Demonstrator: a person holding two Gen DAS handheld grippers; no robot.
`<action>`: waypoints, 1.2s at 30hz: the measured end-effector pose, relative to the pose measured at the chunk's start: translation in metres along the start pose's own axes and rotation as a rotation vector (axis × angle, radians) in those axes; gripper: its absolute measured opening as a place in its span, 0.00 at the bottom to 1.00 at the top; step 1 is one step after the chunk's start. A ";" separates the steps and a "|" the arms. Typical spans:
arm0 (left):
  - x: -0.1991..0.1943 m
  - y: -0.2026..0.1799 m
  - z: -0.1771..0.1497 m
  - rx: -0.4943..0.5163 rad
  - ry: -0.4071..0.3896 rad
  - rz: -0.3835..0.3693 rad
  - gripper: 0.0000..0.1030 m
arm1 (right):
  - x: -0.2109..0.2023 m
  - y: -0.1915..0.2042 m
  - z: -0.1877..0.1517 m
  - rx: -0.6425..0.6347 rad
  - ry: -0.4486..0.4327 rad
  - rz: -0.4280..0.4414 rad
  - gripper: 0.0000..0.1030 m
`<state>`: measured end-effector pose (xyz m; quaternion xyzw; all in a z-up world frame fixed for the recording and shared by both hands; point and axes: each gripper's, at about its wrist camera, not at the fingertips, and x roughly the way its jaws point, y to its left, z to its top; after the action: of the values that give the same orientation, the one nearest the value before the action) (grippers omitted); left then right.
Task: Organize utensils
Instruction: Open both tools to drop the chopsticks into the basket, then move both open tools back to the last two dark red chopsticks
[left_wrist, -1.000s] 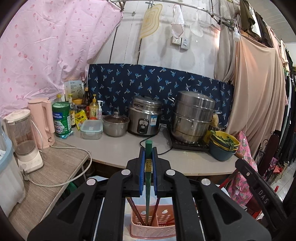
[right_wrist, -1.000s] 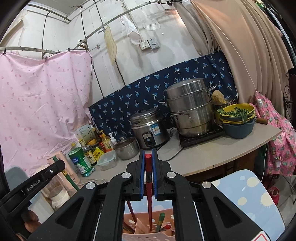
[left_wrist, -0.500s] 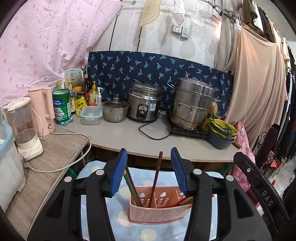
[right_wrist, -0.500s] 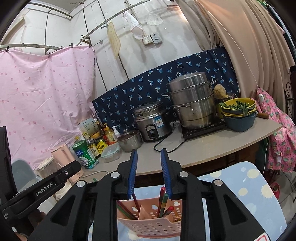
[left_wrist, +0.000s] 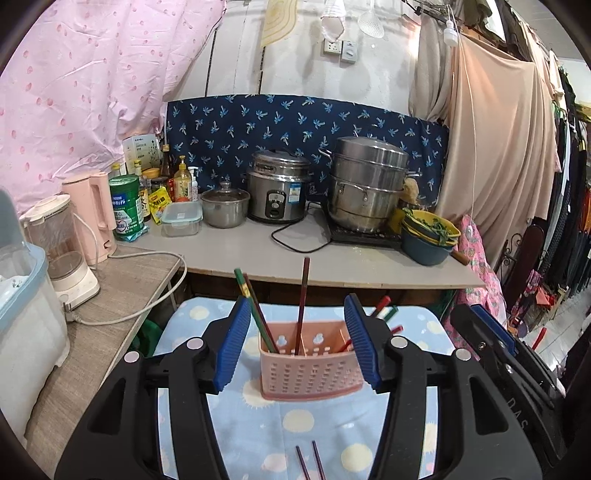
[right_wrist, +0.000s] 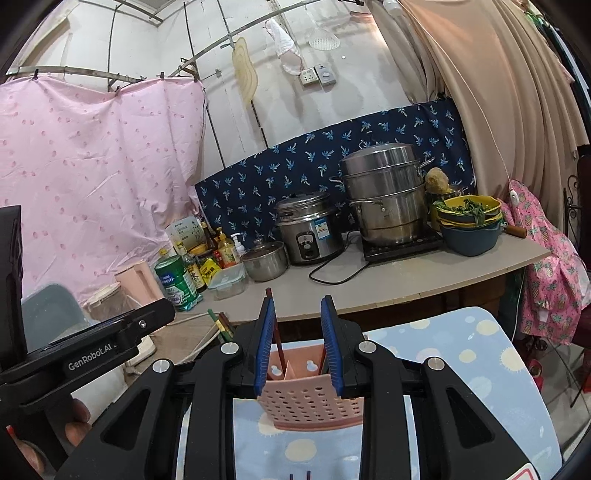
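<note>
Since a second ago we let go of both chopsticks into the holder (left_wrist: 310, 363), both tongs (left_wrist: 301, 347) (right_wrist: 297, 345) now spread empty; two chopsticks (left_wrist: 308, 459) lie before it, unsorted.

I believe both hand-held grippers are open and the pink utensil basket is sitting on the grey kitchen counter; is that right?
Not quite. The pink utensil basket sits on the blue patterned cloth in front of the counter, not on it, as the left wrist view shows. The left hand-held gripper and right hand-held gripper are indeed open.
</note>
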<state>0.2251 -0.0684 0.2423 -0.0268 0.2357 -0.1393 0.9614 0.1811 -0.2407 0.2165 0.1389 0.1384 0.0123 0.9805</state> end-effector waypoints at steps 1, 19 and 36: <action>-0.005 -0.001 -0.005 0.006 0.007 0.000 0.49 | -0.006 0.001 -0.003 -0.004 0.003 -0.001 0.28; -0.061 0.006 -0.117 0.014 0.156 -0.027 0.53 | -0.079 -0.014 -0.118 0.025 0.200 -0.040 0.30; -0.053 0.021 -0.239 -0.006 0.301 0.046 0.53 | -0.092 -0.012 -0.234 -0.028 0.425 -0.067 0.30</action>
<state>0.0751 -0.0301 0.0514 -0.0033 0.3784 -0.1188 0.9180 0.0282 -0.1946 0.0217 0.1146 0.3465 0.0106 0.9310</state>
